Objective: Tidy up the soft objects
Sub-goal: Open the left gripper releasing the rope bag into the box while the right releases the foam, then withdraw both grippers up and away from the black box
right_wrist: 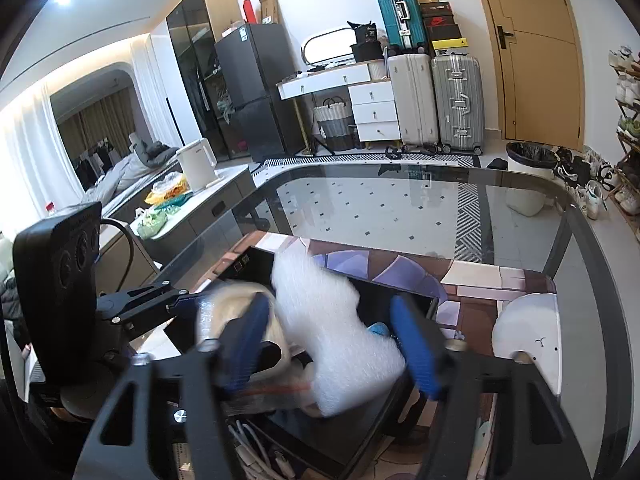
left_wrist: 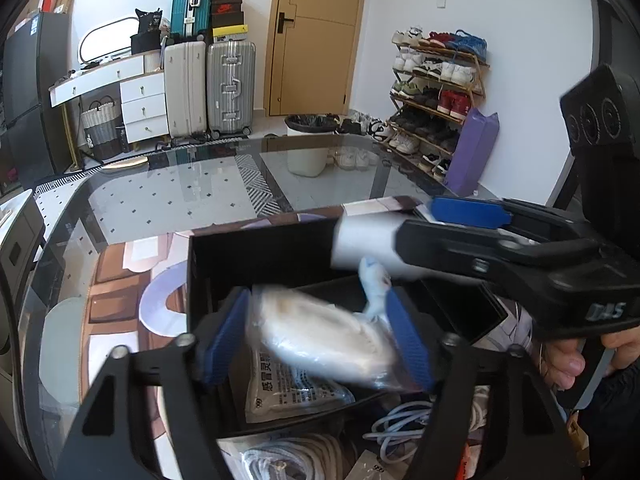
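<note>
My left gripper is shut on a clear plastic bag with a cream soft item inside, held above a black box. The bag also shows in the right wrist view. My right gripper holds a white bubble-wrap piece between its blue pads, over the same box. In the left wrist view the right gripper comes in from the right with the white piece. A white medicine pouch lies in the box below.
The box stands on a patterned mat on a glass table. White cables and a bagged cord lie near me. A white round object lies at the right of the mat.
</note>
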The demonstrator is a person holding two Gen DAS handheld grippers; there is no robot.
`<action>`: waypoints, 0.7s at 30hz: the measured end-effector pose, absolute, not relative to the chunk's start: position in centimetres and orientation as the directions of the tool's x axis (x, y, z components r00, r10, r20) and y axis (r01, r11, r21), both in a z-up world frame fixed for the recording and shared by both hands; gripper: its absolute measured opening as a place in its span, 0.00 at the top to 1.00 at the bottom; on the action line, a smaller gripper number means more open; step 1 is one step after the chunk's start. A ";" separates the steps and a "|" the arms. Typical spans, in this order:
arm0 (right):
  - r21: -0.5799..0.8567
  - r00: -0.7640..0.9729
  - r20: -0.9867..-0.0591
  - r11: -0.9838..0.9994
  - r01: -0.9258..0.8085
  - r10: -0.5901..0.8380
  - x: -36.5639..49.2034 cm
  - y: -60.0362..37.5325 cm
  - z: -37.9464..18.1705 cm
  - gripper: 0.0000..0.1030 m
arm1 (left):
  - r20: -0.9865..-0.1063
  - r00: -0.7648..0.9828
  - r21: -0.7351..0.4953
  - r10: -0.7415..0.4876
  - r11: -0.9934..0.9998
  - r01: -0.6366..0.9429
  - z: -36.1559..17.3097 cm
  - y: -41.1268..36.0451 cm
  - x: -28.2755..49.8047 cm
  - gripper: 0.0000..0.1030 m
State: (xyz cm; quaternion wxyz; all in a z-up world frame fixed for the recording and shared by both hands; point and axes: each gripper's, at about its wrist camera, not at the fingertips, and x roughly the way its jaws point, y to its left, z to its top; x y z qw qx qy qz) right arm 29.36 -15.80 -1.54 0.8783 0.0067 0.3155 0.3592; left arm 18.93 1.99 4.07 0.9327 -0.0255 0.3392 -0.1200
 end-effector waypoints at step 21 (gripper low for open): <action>0.204 0.586 -0.574 0.793 -0.574 0.572 18.9 -22.1 -3.7 0.00 | -0.532 0.839 -0.147 -0.118 0.988 0.046 5.8 4.5 11.6 0.00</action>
